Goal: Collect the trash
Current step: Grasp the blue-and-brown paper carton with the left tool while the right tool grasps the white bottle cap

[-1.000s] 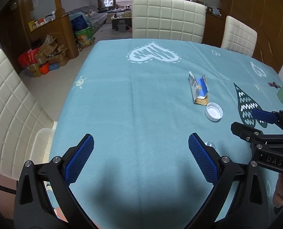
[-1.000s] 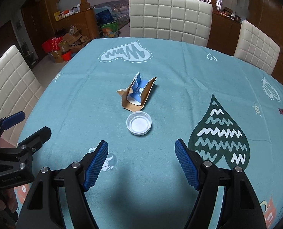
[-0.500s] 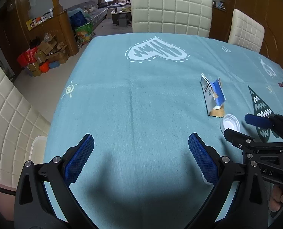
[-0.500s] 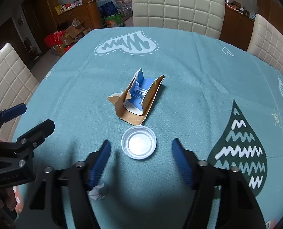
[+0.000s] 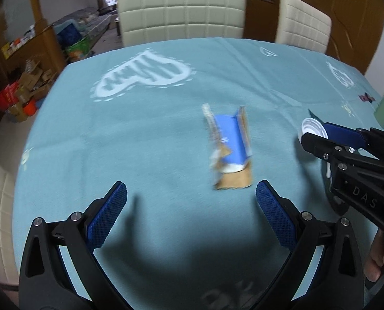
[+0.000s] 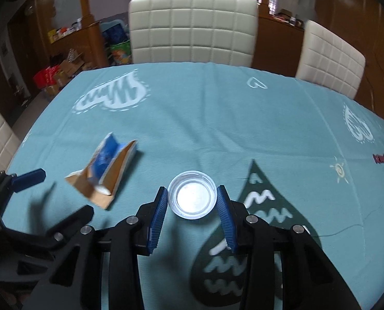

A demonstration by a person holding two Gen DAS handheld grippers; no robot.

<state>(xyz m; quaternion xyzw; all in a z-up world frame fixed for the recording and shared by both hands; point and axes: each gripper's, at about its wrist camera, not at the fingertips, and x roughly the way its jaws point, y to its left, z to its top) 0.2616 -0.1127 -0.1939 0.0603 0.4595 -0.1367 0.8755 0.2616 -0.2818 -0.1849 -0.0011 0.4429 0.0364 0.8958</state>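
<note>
Cream quilted chairs ring our surface, draped in a teal cloth with white hearts. Our right tool has its blue pads pressed against both sides of the white lid, gripping it. Our left tool is spread wide open, with the torn blue carton lying on the cloth just ahead of it.

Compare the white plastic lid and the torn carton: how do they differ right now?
The white lid is round and whole; the torn carton is ripped open, brown and blue. The lid sits clamped in the right gripper; the carton lies untouched ahead of the open left gripper. Both are small trash over the teal tablecloth.
</note>
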